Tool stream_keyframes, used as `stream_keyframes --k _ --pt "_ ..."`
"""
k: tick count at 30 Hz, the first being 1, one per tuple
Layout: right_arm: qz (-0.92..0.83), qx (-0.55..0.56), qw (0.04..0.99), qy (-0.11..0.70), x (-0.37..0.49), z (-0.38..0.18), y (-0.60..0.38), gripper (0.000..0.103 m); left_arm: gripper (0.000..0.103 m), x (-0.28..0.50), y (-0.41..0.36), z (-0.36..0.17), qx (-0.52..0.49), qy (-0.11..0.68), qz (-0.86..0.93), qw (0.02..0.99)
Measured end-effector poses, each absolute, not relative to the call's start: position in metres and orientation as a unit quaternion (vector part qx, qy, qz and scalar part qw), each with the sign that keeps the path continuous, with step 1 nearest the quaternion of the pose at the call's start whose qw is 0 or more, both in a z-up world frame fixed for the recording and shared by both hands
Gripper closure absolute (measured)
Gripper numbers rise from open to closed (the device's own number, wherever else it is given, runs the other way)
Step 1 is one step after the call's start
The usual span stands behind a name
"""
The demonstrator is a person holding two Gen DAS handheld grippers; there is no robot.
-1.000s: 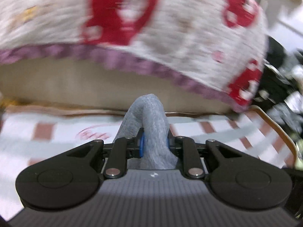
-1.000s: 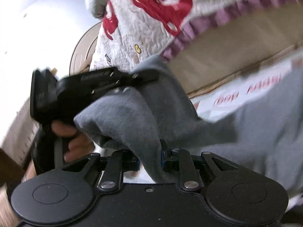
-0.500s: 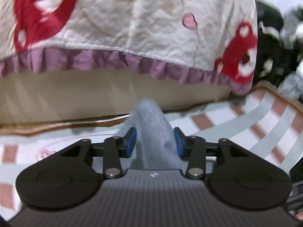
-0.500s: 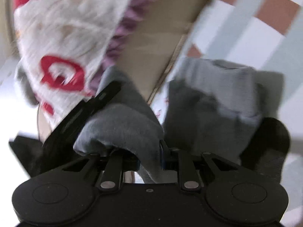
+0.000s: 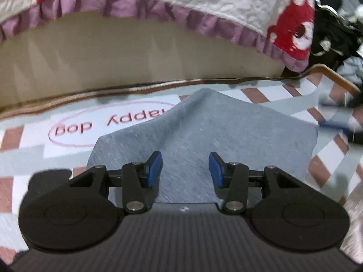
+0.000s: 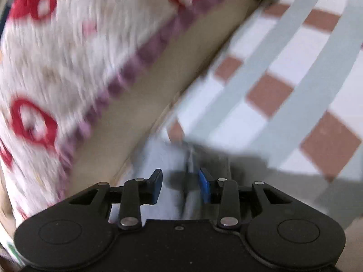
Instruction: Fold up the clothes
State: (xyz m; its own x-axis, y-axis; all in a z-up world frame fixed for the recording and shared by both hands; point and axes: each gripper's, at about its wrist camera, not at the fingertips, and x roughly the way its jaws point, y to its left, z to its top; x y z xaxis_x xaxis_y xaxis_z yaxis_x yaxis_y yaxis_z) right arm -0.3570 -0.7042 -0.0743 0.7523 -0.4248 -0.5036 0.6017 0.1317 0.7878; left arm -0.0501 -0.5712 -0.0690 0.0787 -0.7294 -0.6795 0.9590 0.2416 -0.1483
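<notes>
A grey garment lies spread on the checked mat, its far edge still humped. My left gripper hovers low over its near part, open, blue pads well apart and not pressing the cloth. In the blurred right wrist view my right gripper is over the same grey garment. Its jaws are opening. A thin ridge of cloth stands between them close to the right pad, and neither pad squeezes it.
A quilt with red bears and a purple frill hangs over the beige bed side just behind the mat. Dark clothes are piled at the far right. The mat carries a "happy dog" print.
Both grippers held pinched folds of grey cloth; now both have let go and dropped lower, and the garment has settled on the mat. The right view has swung round sharply.
</notes>
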Motion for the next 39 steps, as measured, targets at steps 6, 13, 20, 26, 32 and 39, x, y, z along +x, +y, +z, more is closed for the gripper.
stream_keyframes --k 6,13,20,26,32,39 --pt "-0.227 0.401 0.857 0.232 -0.29 -0.024 -0.748 0.046 0.057 -0.035 -0.57 -0.063 0.145 0.361 -0.594 0.704" --pt "-0.257 0.376 0.836 0.306 -0.273 -0.076 -0.746 0.046 0.057 -0.025 -0.54 -0.046 0.09 0.336 -0.602 0.719" --pt "-0.247 0.335 0.834 0.363 -0.263 -0.095 -0.74 0.04 0.06 -0.011 -0.574 -0.081 0.099 0.398 -0.597 0.689" --pt "-0.259 0.291 0.823 0.414 -0.252 -0.106 -0.738 0.043 0.06 -0.007 -0.608 -0.108 0.115 0.448 -0.576 0.674" --pt "-0.244 0.36 0.811 0.392 -0.268 -0.112 -0.755 0.042 0.06 -0.03 -0.597 -0.088 0.162 0.374 -0.599 0.69" --pt "-0.273 0.33 0.843 0.326 -0.27 -0.081 -0.738 0.042 0.058 -0.076 -0.555 -0.071 0.167 0.327 -0.65 0.666"
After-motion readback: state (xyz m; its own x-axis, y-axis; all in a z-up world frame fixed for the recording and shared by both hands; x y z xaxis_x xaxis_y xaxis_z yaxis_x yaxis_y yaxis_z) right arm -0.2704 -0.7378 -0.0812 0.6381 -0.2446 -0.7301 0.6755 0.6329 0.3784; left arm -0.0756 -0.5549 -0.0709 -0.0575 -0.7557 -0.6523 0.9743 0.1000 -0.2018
